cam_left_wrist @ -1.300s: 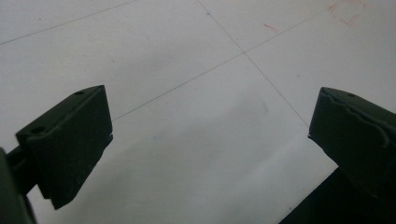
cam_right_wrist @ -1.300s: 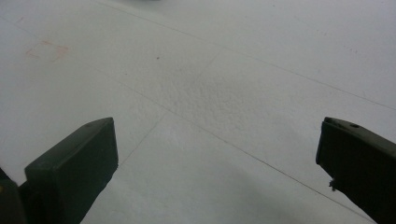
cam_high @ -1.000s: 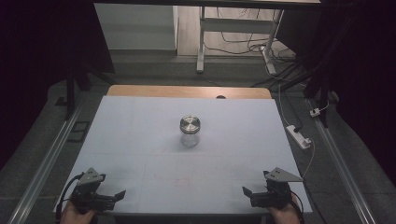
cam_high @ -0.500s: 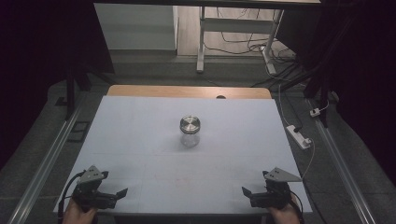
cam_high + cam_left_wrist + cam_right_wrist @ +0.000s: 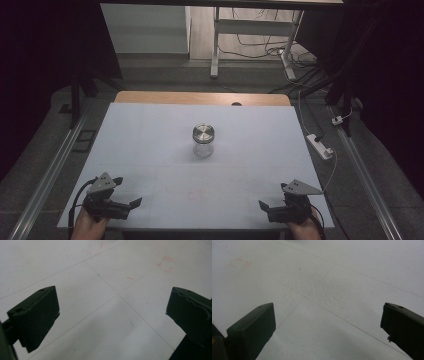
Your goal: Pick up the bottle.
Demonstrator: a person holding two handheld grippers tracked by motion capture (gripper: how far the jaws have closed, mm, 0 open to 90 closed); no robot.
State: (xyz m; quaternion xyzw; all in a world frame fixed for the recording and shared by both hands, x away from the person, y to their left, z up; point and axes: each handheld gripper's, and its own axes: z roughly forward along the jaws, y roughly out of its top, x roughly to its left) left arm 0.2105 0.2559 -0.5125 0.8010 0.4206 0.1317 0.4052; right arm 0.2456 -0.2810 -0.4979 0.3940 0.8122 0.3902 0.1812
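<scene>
A small clear glass jar (image 5: 203, 142) with a silver metal lid stands upright at the middle of the white table (image 5: 150, 135). My left gripper (image 5: 131, 206) rests near the table's front left corner, open, jaws pointing right with nothing between them. My right gripper (image 5: 265, 207) sits near the front right corner, open, jaws pointing left. In the left gripper view my left gripper (image 5: 112, 312) has its black jaws wide apart over bare white surface. The right gripper view has my right gripper (image 5: 328, 325) the same way. Both grippers are far from the jar.
A bare wooden strip (image 5: 200, 98) runs along the table's far edge. A white power strip (image 5: 320, 146) with its cable lies on the floor to the right. Metal rails (image 5: 47, 175) flank the table. Faint red marks (image 5: 167, 263) and thin lines cross the white surface.
Both grippers have shifted only slightly near the front edge. The jar has not moved.
</scene>
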